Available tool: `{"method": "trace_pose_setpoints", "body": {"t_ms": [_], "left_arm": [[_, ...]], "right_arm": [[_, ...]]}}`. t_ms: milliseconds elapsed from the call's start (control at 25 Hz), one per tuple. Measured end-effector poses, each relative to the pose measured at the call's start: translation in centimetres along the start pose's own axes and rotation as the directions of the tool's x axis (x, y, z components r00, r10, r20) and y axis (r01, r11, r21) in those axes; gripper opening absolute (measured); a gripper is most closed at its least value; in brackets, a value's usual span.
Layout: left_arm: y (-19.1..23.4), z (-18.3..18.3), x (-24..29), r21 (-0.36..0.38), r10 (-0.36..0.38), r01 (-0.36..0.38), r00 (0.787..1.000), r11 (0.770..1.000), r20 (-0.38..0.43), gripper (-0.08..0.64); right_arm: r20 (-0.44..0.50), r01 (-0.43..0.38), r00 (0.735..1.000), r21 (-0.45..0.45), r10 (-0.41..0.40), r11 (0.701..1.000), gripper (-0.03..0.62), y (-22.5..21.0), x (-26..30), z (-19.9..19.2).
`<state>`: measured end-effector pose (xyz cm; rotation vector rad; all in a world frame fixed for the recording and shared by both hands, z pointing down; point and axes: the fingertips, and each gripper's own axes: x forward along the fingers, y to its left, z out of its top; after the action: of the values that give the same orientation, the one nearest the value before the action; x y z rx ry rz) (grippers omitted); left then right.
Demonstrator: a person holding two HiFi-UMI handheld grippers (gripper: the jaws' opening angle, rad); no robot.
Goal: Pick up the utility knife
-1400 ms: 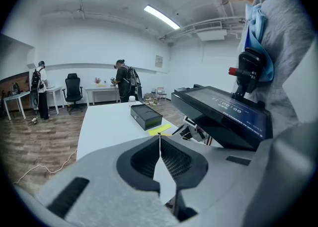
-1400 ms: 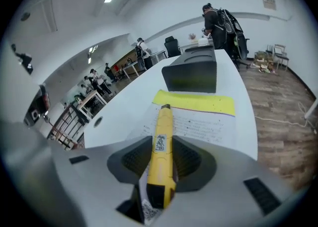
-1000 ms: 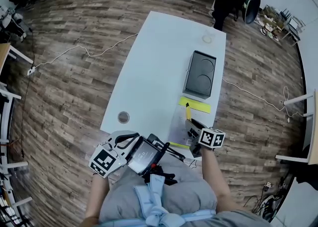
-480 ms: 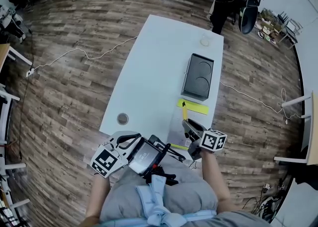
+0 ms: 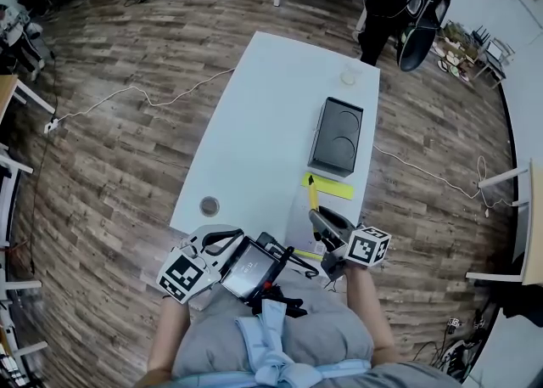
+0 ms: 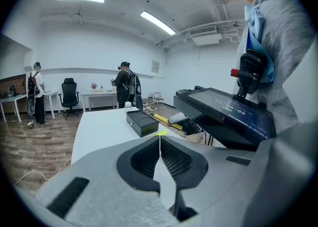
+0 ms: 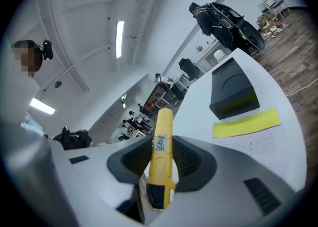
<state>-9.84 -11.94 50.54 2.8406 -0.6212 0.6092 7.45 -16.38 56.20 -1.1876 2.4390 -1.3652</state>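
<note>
Left gripper has its jaws pressed together on nothing; right gripper is clamped on the yellow utility knife, held over the near end of the white table; its long axis follows the jaws, tip pointing ahead toward the black box.

The utility knife is slim and yellow, with a small white label on its upper face and a dark near end. It lies lengthwise at the lower middle of the right gripper view. The right claw pinches both its sides, and its far end juts up-frame past the jaws.
</note>
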Motion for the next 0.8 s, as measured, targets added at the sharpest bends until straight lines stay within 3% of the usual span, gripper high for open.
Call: {"method": "trace_pose_setpoints", "body": {"t_ms": [360,800], "left_arm": [[-0.2,0.3,0.1,0.008,-0.004,0.004,1.000,1.000,0.005,0.020],[-0.3,0.7,0.1,0.020,-0.012,0.012,1.000,1.000,0.014,0.020]], "right_arm": [[0.015,-0.126,0.992,-0.033,0.127,0.991,0.123,3.9,-0.5,1.6],[0.025,-0.278,0.960,-0.060,0.279,0.959,0.123,8.1,-1.2,2.7]]}}
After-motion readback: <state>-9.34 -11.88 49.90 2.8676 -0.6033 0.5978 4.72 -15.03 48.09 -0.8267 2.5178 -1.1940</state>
